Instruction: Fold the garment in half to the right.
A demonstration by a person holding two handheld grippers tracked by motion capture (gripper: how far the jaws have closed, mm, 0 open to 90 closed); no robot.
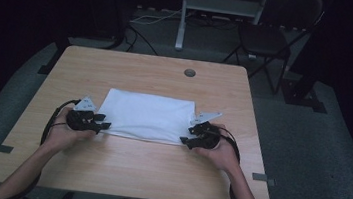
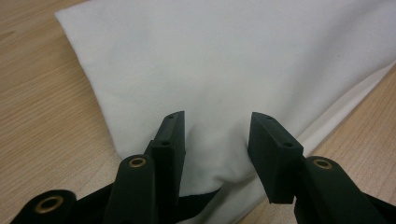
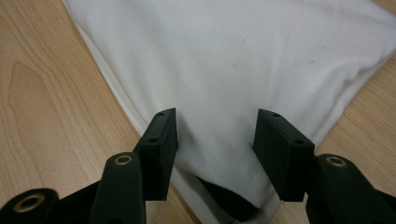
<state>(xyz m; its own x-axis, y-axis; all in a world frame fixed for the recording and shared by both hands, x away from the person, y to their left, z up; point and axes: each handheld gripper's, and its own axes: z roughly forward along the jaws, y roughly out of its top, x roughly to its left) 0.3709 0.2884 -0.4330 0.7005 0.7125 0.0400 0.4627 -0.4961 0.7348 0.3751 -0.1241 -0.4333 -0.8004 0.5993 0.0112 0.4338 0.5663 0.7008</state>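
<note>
**Both grippers set at the near corners of the cloth**

A white folded rectangular cloth [image 1: 146, 116] lies flat at the middle of the light wooden table [image 1: 137, 70]. The left gripper [image 1: 102, 125] sits at its near-left corner, the right gripper [image 1: 186, 135] at its near-right corner, probably so the near edge can be lifted evenly. In each gripper view the black jaws stand apart, straddling a corner of fabric without pinching it.

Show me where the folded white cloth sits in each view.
High view: folded white cloth lies mid-table, between both hand-held grippers.
Left gripper view: cloth spreads across the upper picture, one corner between the open jaws.
Right gripper view: cloth likewise, another corner between the open jaws.
Shared landmark: light wooden table.
</note>
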